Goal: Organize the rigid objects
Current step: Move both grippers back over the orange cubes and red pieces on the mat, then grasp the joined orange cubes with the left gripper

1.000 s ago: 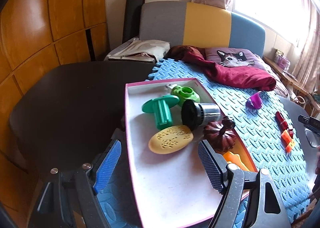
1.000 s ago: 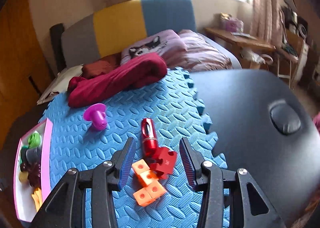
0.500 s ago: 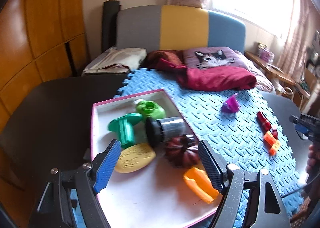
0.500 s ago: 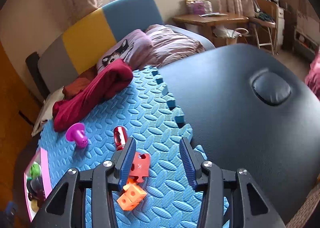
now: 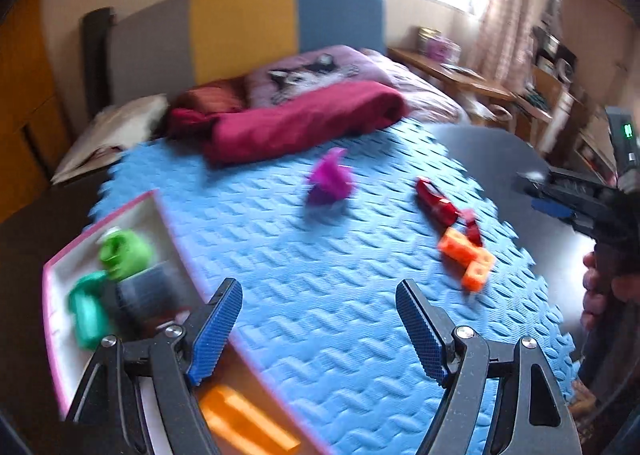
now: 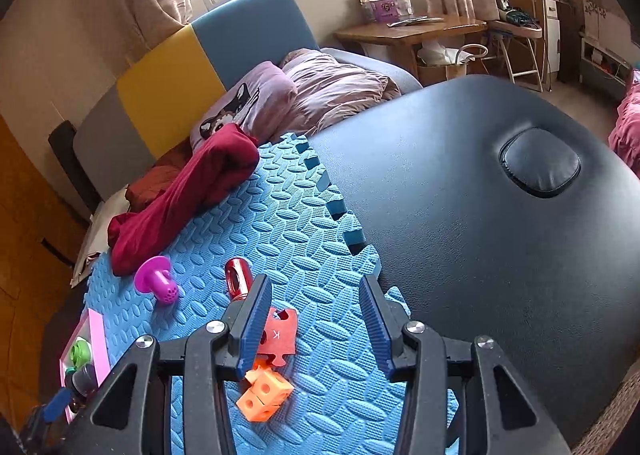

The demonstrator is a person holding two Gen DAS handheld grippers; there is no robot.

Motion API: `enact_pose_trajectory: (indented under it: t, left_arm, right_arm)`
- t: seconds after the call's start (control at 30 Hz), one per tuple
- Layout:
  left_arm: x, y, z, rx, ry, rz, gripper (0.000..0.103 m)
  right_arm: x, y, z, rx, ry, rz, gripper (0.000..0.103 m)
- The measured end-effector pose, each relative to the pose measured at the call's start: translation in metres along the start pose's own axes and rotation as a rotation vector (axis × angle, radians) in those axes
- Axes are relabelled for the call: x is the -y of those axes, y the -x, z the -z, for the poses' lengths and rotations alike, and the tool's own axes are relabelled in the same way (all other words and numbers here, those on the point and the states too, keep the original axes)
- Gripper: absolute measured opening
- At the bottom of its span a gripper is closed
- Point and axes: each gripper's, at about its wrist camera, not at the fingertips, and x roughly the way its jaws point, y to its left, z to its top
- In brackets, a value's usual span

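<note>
My left gripper (image 5: 318, 291) hangs open and empty over the blue foam mat (image 5: 276, 239). To its left is the pink-rimmed tray (image 5: 53, 335), which holds green pieces (image 5: 122, 251), a grey cup (image 5: 148, 291) and an orange piece (image 5: 248, 421). On the mat lie a magenta mushroom-shaped toy (image 5: 330, 183), a red cylinder (image 5: 434, 201) and orange cubes (image 5: 466, 255). My right gripper (image 6: 314, 287) is open with only mat between its fingers. The red puzzle piece (image 6: 280, 335) and orange cubes (image 6: 262, 391) lie by its left finger, with the red cylinder (image 6: 236, 279) just beyond.
A dark red cloth (image 6: 188, 199) lies at the mat's far edge, with a bed and cat pillow (image 6: 240, 111) behind. The black padded table (image 6: 480, 215) spreads to the right of the mat. A hand (image 5: 600, 287) holds the right gripper at the left view's right edge.
The left gripper has swung right, from over the tray to over the mat. The right gripper rolled and shifted right, so the red and orange pieces now lie by its left finger.
</note>
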Motion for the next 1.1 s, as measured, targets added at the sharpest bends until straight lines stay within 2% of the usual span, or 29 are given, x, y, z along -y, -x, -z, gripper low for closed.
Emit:
enact_pose_trajectory:
  t: [0.13,0.2,0.33,0.47,0.67,0.83,0.87,0.93,0.97,1.1]
  left_arm:
    - [0.037,-0.024,-0.005,-0.021,-0.143,0.105,0.080]
    - [0.055,-0.038,-0.008,-0.045,-0.202,0.163,0.086]
    - [0.079,-0.055,-0.011,-0.051,-0.263,0.214,0.089]
    - [0.099,-0.075,-0.013,-0.083,-0.306,0.233,0.089]
    - [0.115,-0.080,-0.017,-0.038,-0.382,0.214,0.089]
    - [0.120,-0.101,-0.023,-0.078,-0.424,0.226,0.088]
    - [0.120,-0.104,-0.023,-0.084,-0.427,0.233,0.085]
    - [0.121,-0.111,-0.022,-0.110,-0.415,0.271,0.065]
    - [0.122,-0.114,-0.020,-0.124,-0.411,0.277,0.060]
    - [0.116,-0.106,-0.017,-0.093,-0.364,0.277,0.060]
  right_arm:
    - [0.004,0.001,-0.001,0.002,-0.026,-0.012,0.046]
    - [0.006,0.000,-0.002,0.000,-0.033,-0.016,0.046]
    - [0.010,0.001,-0.003,0.000,-0.060,-0.029,0.046]
    - [0.014,0.000,-0.004,-0.010,-0.081,-0.040,0.046]
    - [0.014,-0.003,-0.003,-0.029,-0.084,-0.057,0.046]
    - [0.014,-0.004,-0.003,-0.035,-0.089,-0.062,0.046]
    - [0.014,-0.004,-0.003,-0.038,-0.088,-0.064,0.046]
    - [0.013,-0.005,-0.003,-0.043,-0.084,-0.063,0.046]
    - [0.013,-0.005,-0.003,-0.044,-0.083,-0.064,0.046]
    - [0.014,-0.006,-0.003,-0.045,-0.085,-0.063,0.046]
